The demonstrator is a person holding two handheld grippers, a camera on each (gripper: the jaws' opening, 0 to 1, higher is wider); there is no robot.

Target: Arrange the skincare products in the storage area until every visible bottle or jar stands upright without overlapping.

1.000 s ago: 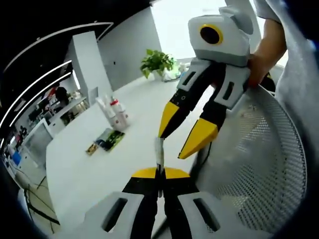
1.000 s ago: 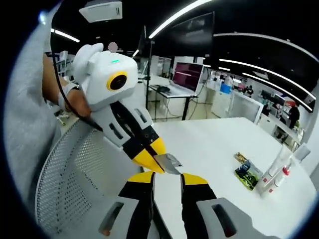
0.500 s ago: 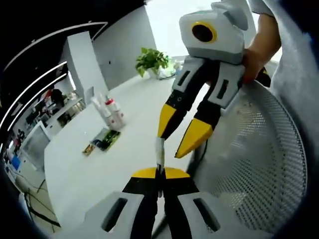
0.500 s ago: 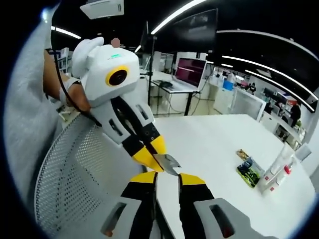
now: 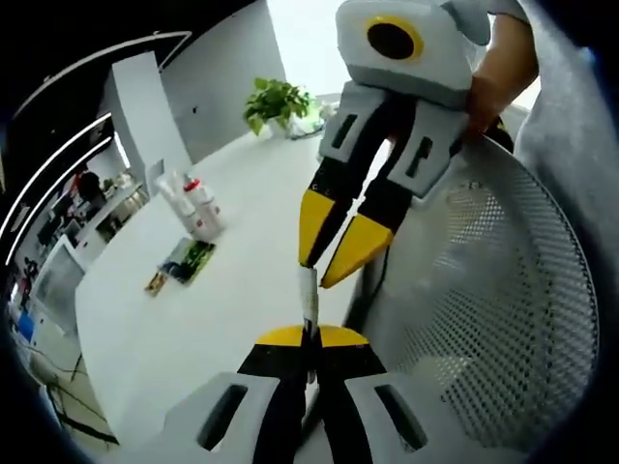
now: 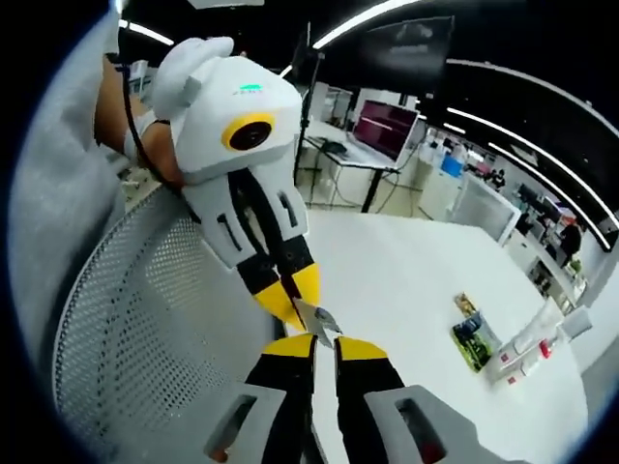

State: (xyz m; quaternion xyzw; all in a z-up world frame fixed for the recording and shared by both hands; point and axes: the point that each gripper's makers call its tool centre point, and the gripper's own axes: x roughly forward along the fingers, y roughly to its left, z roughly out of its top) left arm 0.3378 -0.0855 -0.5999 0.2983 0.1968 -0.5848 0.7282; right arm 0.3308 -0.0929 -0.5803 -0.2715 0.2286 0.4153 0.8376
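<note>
I see a smooth, matt white table (image 5: 232, 290), a perforated mesh chair back (image 5: 493, 290) that looks like grey plastic, glossy plastic bottles (image 5: 193, 205), and matt plastic shells on the right gripper (image 5: 329, 261).

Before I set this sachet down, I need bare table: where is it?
Free: the white table between the bottles, flat packets and the mesh chair back. Crowded: where both grippers meet at the sachet.
</note>
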